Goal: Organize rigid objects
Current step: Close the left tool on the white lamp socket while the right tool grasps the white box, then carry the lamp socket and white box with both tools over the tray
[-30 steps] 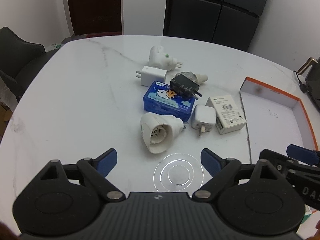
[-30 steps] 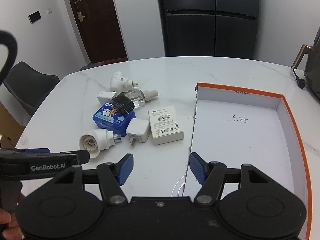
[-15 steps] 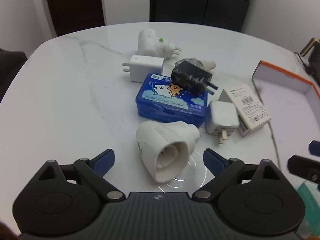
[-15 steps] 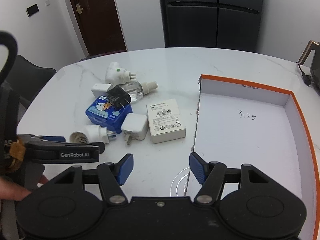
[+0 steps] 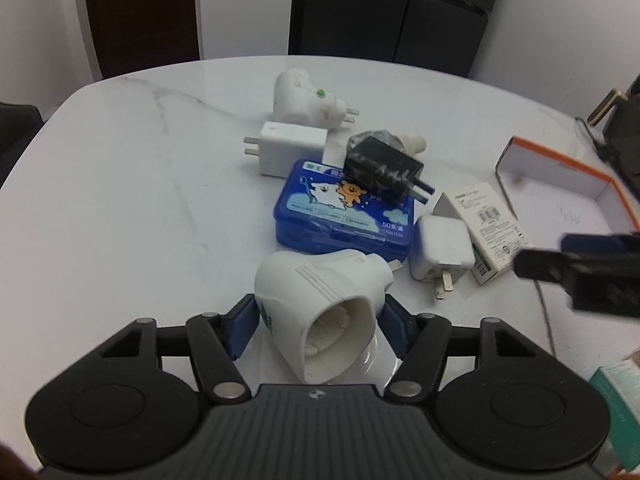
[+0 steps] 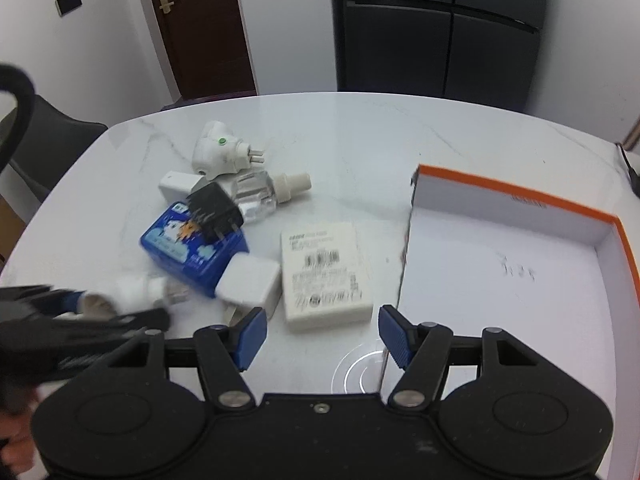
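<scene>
a: white cone-shaped plug adapter (image 5: 320, 312) lies on its side on the white table (image 5: 120, 200), wide socket mouth toward the left wrist camera, prongs away at 12 o'clock. it looks like the outermost piece of the pile, so probably the easiest to reach first.

b: and the left gripper (image 5: 318, 326)?

a: its blue pads are pinching that adapter, one on each flank, at 9 and 3 o'clock of the body. i'd judge the sideways lie is what lets them bite.

b: the right gripper (image 6: 320, 338)?

a: jaws spread, nothing between them. the white labelled box (image 6: 324, 276) sits just past it at 12 o'clock, and the orange-rimmed tray (image 6: 520, 196) opens at 2 o'clock, likely the destination.

b: the rest?

a: blue tin (image 5: 344, 208) at 12 o'clock beyond the adapter, near it; a black charger (image 5: 382, 170) rests on top.
</scene>
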A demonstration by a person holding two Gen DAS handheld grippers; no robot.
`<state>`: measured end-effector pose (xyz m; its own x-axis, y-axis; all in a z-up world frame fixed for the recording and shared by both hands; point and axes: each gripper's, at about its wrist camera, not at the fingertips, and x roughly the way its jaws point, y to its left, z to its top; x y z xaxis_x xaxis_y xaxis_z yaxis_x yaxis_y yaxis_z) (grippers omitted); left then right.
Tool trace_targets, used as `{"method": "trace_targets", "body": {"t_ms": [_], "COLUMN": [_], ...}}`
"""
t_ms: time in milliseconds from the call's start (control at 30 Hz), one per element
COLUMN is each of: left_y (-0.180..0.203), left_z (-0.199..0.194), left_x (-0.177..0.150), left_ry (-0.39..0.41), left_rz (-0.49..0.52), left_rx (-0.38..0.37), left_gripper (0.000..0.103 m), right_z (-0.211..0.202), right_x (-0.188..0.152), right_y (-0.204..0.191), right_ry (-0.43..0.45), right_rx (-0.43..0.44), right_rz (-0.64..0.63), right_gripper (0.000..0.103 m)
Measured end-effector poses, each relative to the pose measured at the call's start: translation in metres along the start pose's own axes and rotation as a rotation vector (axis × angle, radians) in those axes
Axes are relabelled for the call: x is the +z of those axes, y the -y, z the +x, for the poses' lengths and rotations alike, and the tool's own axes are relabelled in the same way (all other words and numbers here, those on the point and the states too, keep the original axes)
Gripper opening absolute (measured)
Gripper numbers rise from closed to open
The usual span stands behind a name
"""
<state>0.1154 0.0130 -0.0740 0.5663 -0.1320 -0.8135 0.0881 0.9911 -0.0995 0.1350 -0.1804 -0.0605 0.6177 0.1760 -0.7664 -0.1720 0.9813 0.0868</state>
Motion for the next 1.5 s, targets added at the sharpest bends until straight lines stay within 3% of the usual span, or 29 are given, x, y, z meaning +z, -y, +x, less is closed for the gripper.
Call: {"method": "trace_targets", "body": {"t_ms": [600, 633, 667, 700, 767, 933, 1167, 1500], "left_y": [-0.008, -0.008, -0.007, -0.007, -0.008, -0.006, 0.0, 0.024], "left_z": [-0.031, -0.031, -0.032, -0.033, -0.034, -0.038, -0.046, -0.071], "left_x": [-0.004, -0.004, -0.003, -0.003, -0.003, -0.004, -0.006, -0.007], "left_ry": [0.041, 0.045, 0.046, 0.047, 0.047, 0.062, 0.081, 0.116], "left_rz": [-0.108, -0.11, -0.112, -0.115, -0.126, -0.127, -0.125, -0.107], "left_rx": [0.008, 0.012, 0.019, 0.021, 0.014, 0.015, 0.013, 0.027], "left_gripper": [0.066, 0.066, 0.066, 0.066, 0.066, 0.066, 0.066, 0.066], "right_z": [0.068, 0.07, 0.071, 0.071, 0.069, 0.054, 0.01, -0.053], "right_x": [0.03, 0.029, 0.027, 0.026, 0.025, 0.017, -0.001, -0.032], "right_y": [-0.01, -0.01, -0.01, -0.01, -0.013, -0.006, -0.003, -0.006], "right_ry": [-0.104, -0.106, -0.106, -0.1, -0.086, -0.062, 0.013, 0.039], "right_rx": [0.004, 0.006, 0.013, 0.013, 0.011, 0.056, 0.064, 0.069], "right_rz": [-0.098, -0.097, -0.091, -0.089, -0.095, -0.075, -0.057, -0.026], "right_gripper": [0.076, 0.072, 0.05, 0.038, 0.033, 0.032, 0.032, 0.032]}}
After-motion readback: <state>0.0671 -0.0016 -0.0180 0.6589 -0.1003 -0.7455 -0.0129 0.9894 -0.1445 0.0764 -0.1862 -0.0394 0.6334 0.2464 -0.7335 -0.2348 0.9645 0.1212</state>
